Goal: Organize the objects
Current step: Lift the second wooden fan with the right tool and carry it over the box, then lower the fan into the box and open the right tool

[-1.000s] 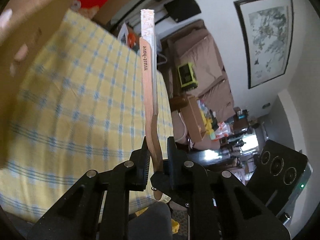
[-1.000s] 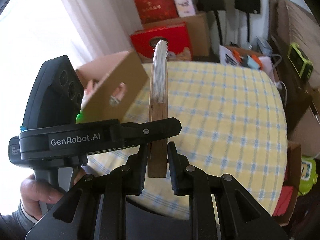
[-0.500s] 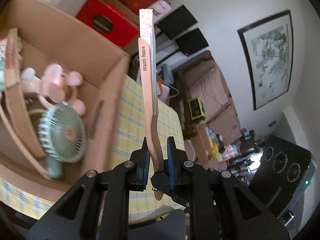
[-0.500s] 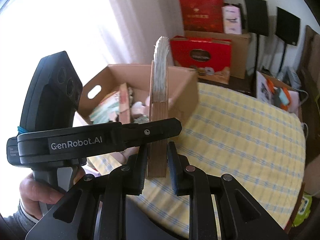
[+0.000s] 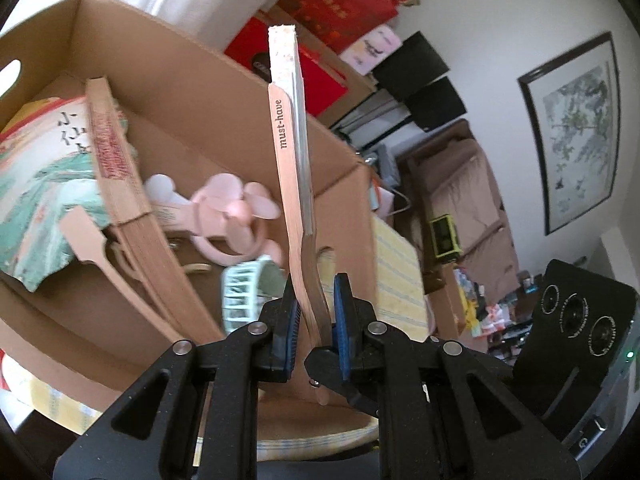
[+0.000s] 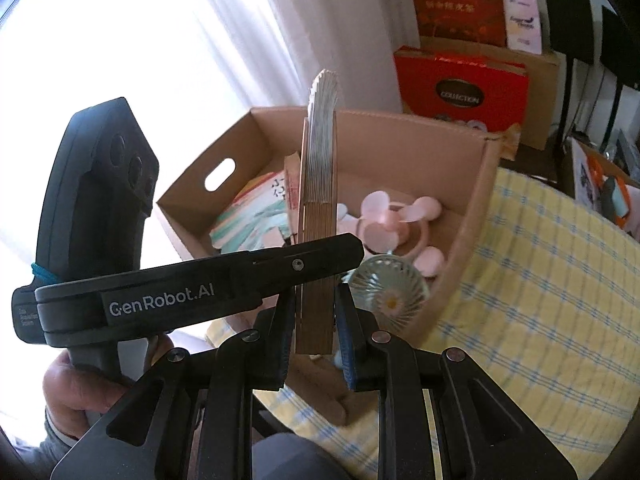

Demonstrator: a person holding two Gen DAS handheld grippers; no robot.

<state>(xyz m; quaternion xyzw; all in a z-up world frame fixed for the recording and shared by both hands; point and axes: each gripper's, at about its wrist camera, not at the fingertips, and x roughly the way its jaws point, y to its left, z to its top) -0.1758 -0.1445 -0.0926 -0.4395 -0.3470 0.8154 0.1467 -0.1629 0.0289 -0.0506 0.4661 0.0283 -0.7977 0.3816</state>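
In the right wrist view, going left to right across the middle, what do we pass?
Left gripper body, cardboard box's cut-out handle wall, folded fan gripped upright, pink handheld fan in the box, box's right wall, yellow checked tablecloth.

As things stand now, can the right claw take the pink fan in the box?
Probably not: the right claw is shut on a folded fan, so it is not free, though the box is open above the pink fan.

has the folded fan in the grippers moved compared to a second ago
Yes. The folded fan, clamped by both grippers, has travelled across the checked tablecloth toward the cardboard box; its tip now stands over the box's open top instead of the bare cloth.
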